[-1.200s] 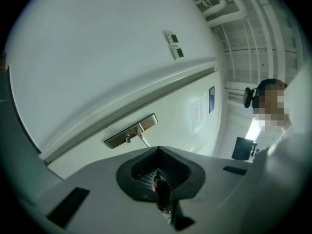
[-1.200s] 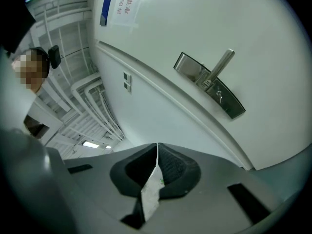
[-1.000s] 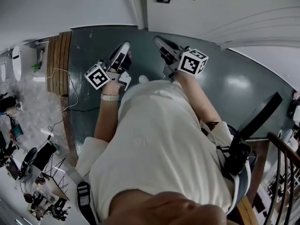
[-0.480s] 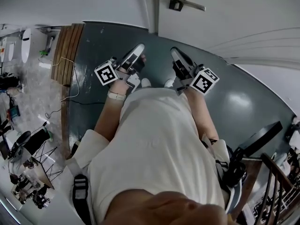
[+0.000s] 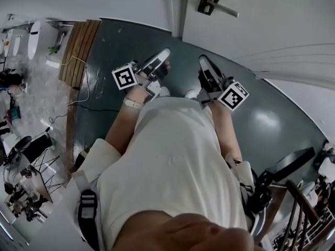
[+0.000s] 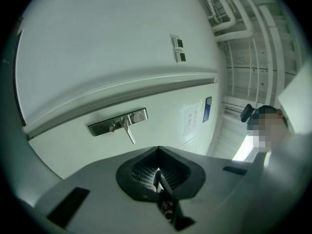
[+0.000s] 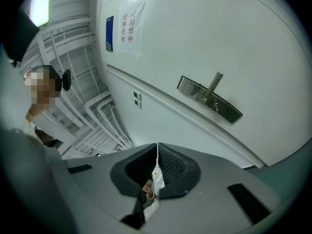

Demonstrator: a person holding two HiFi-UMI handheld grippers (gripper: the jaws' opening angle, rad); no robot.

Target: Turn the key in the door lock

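Rolled slightly, left gripper (image 5: pixel 165 53) faces the door handle (image 5: pixel 219 4) near level, jaws together; right gripper (image 5: pixel 202 60) pinches a white tag (image 7: pixel 157 177)

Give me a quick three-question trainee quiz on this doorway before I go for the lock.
1. True or false: the left tool is clamped on the door handle.
2. Fill in: the jaws of the right tool stand ___.
3. The handle's metal plate is mounted on: A a glass window; B the white door; C a brick wall.
Key: 1 false, it is clear of the door with its jaws together; 2 together; 3 B.
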